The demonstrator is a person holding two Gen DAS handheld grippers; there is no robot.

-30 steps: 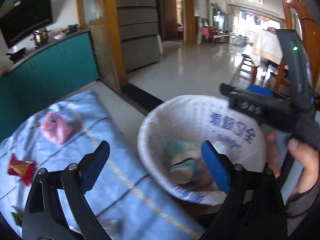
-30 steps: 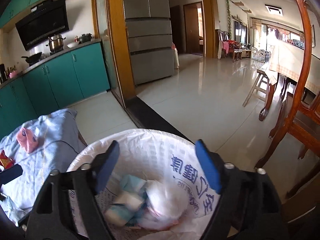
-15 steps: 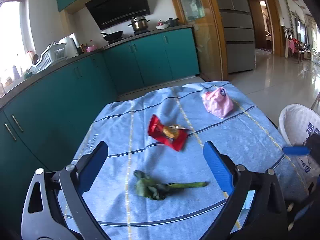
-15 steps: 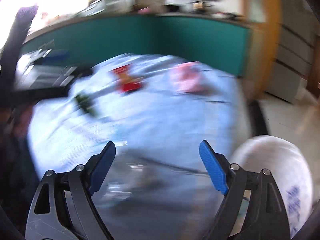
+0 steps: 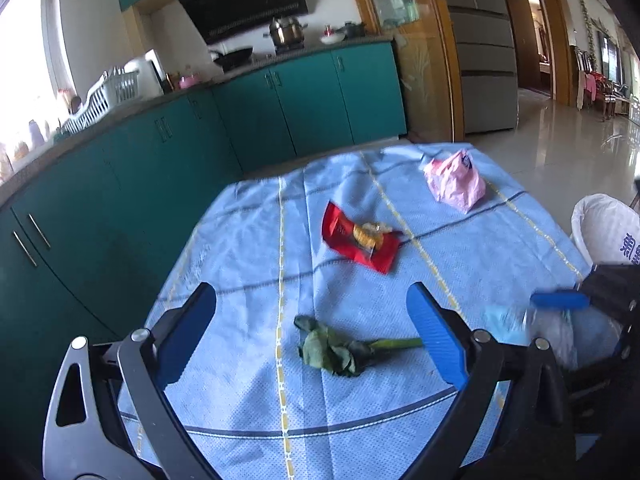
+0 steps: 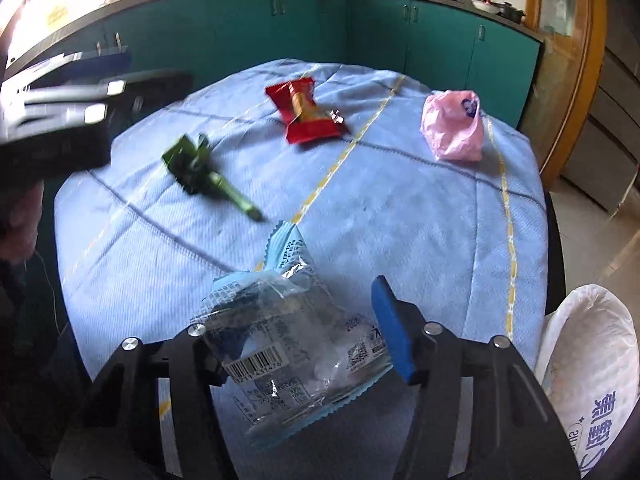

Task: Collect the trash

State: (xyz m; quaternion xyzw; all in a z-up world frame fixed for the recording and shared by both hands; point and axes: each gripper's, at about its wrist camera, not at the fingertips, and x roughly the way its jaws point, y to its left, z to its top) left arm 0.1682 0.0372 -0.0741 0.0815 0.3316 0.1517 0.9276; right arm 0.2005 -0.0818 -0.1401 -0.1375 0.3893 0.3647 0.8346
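Right, right gripper [image 6: 304,320] first: jaws just been closing, clear-and-blue wrapper [image 6: 296,344] between them. Right pad against the film's edge, left pad hidden behind the crumpled plastic; reads as a pinch, though pad pressure can't be confirmed. Wrapper's long axis runs away from the fingers toward the table's middle, barcode end nearest the camera and torn blue tip farthest out, low over the blue tablecloth [image 6: 400,208]. Next move hinges on the lined bin [image 6: 592,360]: sits off the table's near-right edge, just beside the right finger in the right wrist view, so probably a short swing to that side, then let go over the mouth. Risk: light film could slip out or snag on the liner rim. Left gripper [image 5: 310,296] spread wide, nothing held, pointed down at the cloth. Green vegetable stalk [image 5: 344,350] lies just ahead, between the two fingers' lines, long axis crosswise to them: leafy end mid-gap, stem tip toward the right finger. Left hand clearly nearer to it than the right; likely needs a roll of the wrist, or a grab on the leafy clump, to close across it. Farther out, red snack wrapper [image 5: 360,240] mid-table and pink bag [image 5: 454,184] near the far right edge, both well apart from either set of fingers.
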